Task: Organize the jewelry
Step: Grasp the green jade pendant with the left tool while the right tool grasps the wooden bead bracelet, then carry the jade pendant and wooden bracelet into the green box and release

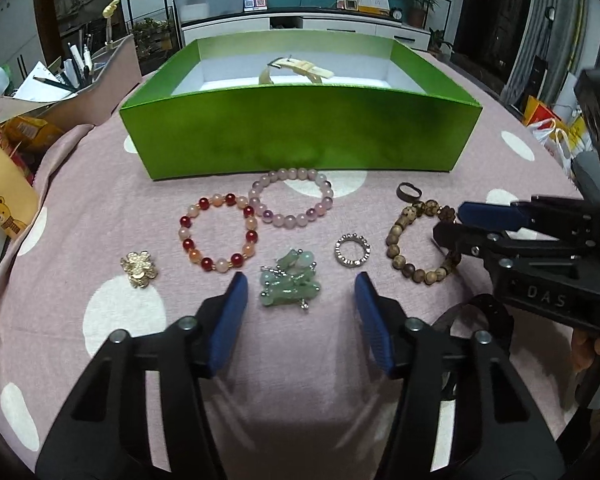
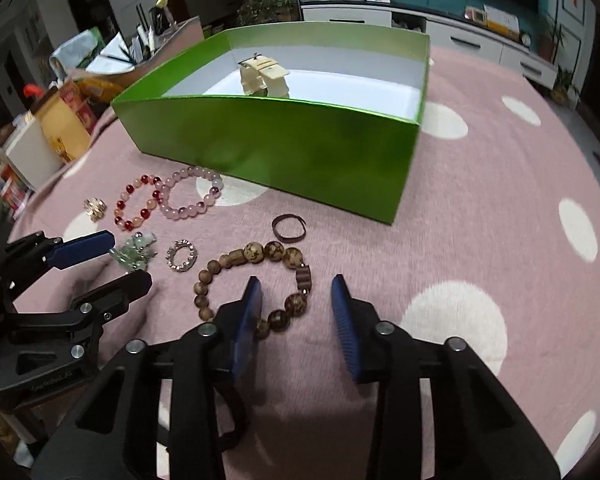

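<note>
A green jade charm piece point(image 1: 289, 284) lies on the pink cloth between the blue pads of my left gripper point(image 1: 300, 280), which stands open without touching it. My right gripper point(image 2: 295, 280) is open over the right side of a brown wooden bead bracelet point(image 2: 253, 251); its left finger covers some beads and no pad presses on them. Nearby lie a red and peach bracelet point(image 1: 185, 222), a lilac bracelet point(image 1: 277, 221), a gold flower brooch point(image 1: 139, 269), a silver ring point(image 1: 342, 256) and a dark ring point(image 1: 408, 192). Behind them stands the green box point(image 1: 300, 136) with a cream watch point(image 1: 300, 70) inside.
The round table wears a pink cloth with white dots point(image 2: 480, 200), bare to the right of the box. Cartons, papers and pens point(image 1: 59, 80) crowd the table's left edge. A white cabinet point(image 1: 340, 24) stands beyond the table.
</note>
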### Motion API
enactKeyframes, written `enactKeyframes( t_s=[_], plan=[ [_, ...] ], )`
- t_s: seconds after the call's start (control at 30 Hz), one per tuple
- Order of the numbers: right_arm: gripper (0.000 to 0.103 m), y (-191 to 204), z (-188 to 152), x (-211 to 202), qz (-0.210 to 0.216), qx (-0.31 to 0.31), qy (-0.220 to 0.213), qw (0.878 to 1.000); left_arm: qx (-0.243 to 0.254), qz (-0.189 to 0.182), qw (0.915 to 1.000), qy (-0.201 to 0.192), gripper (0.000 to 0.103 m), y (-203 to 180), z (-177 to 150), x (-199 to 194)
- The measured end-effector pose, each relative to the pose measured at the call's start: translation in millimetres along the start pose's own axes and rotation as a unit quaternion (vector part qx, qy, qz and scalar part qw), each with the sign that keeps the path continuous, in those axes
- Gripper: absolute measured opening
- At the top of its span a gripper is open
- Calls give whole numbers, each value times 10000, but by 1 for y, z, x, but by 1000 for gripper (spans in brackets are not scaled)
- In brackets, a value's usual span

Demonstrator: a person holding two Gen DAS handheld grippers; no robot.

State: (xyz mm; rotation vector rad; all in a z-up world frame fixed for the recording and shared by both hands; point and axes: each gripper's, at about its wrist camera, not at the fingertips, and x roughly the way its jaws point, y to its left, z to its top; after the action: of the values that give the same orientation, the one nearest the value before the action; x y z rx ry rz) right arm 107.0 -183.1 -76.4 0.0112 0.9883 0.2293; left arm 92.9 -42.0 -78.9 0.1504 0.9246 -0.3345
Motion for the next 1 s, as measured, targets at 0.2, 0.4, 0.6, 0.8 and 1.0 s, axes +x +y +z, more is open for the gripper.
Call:
enactKeyframes(
  t_s=[0.2, 0.4, 0.6, 0.8, 1.0],
  plan=[
    [22, 3, 2, 4, -217, -226, -5, 9995, 78, 62, 9999, 54, 45, -3, -1, 7],
    [13, 4, 3, 5, -290, -315, -24, 9991, 114, 58, 9999, 18, 32, -5, -1, 7],
    [9, 6, 3, 4, -287, -263, -61, 9992, 203, 2, 9998, -7, 7, -9, -1, 6],
    [6, 2, 2, -9, -230, -167, -255, 9993, -39, -224, 9997, -9, 7, 0, -2, 5],
    [6, -2, 3, -33, -168, -62, -534, 9984, -261, -407, 9988, -76, 7, 10, -4, -7]
  ],
)
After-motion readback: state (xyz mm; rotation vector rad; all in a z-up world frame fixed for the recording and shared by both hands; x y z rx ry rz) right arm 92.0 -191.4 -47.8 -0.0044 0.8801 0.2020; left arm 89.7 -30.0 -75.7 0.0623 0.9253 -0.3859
